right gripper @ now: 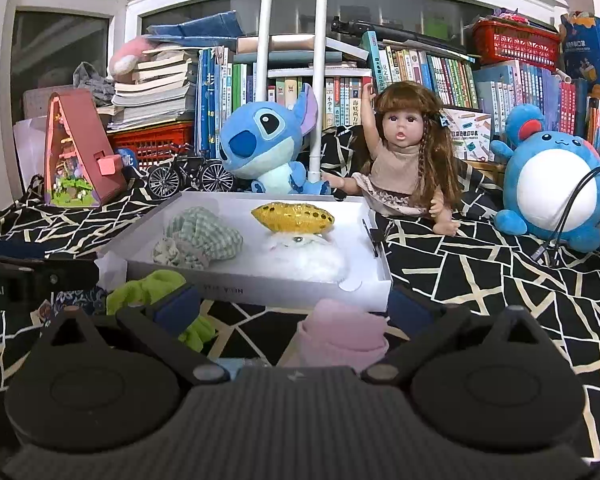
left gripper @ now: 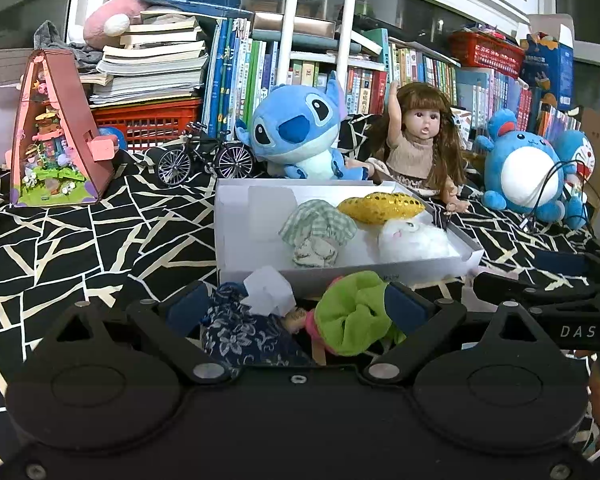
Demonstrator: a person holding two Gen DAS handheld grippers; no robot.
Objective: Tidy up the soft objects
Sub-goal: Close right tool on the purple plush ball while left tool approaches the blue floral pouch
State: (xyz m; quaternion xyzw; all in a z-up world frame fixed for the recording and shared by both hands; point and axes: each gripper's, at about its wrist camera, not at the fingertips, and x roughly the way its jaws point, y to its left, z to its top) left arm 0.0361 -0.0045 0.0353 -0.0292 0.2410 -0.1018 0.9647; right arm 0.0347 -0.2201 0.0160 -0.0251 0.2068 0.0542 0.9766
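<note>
A white shallow box (left gripper: 226,216) (right gripper: 256,278) holds a green checked cloth (left gripper: 318,226) (right gripper: 204,236), a yellow sequined cushion (left gripper: 380,206) (right gripper: 292,214) and a white fluffy toy (left gripper: 414,240) (right gripper: 304,256). My left gripper (left gripper: 296,306) is open over a blue floral pouch (left gripper: 244,332), a white tissue (left gripper: 268,290) and a lime green scrunchie (left gripper: 354,312) (right gripper: 156,284), all just in front of the box. My right gripper (right gripper: 296,306) is open, with a pink soft cloth (right gripper: 344,332) between its fingers, in front of the box.
A blue Stitch plush (left gripper: 296,128) (right gripper: 264,140), a doll (left gripper: 416,140) (right gripper: 404,156) and a blue round plush (left gripper: 524,172) (right gripper: 556,184) sit behind the box. A model bicycle (left gripper: 204,156) and a pink triangular toy house (left gripper: 56,132) stand at left. Books line the back.
</note>
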